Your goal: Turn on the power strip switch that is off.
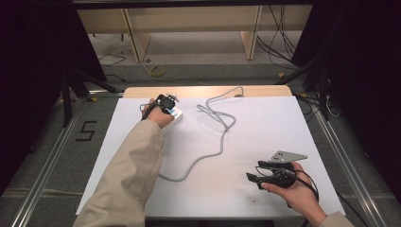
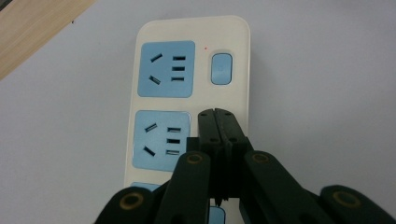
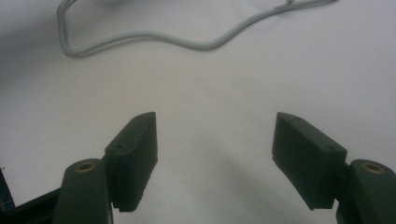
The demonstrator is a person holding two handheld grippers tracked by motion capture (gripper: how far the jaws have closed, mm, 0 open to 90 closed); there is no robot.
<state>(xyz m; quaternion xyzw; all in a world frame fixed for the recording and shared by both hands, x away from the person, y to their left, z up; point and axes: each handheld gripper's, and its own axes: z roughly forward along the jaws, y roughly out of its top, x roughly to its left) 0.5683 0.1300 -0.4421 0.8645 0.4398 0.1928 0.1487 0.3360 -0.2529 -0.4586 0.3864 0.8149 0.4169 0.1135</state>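
Nearest the person, the right tongs (image 1: 257, 171) rest low over the white worktop (image 1: 265, 127) at its near right corner, held in one hand (image 1: 295, 189), and the right gripper view shows their two black jaws standing wide apart with nothing but bare white surface between them. Beyond them one grey cable (image 1: 215, 142) snakes across the middle of the worktop in loose bends, running from the near centre up toward the far edge; the same cable (image 3: 154, 37) crosses the top of the right gripper view. Farther off, at the far left, one sleeved arm (image 1: 130, 175) reaches out with the left tongs (image 1: 176, 105), whose jaws are pressed together with nothing gripped between them, tips poised over one cream power strip (image 2: 233, 32). The strip lies flat on the worktop and shows two whole blue socket panels (image 2: 166, 67), the edge of a third under the tongs, and one blue switch (image 2: 221, 68) just beside the farthest panel
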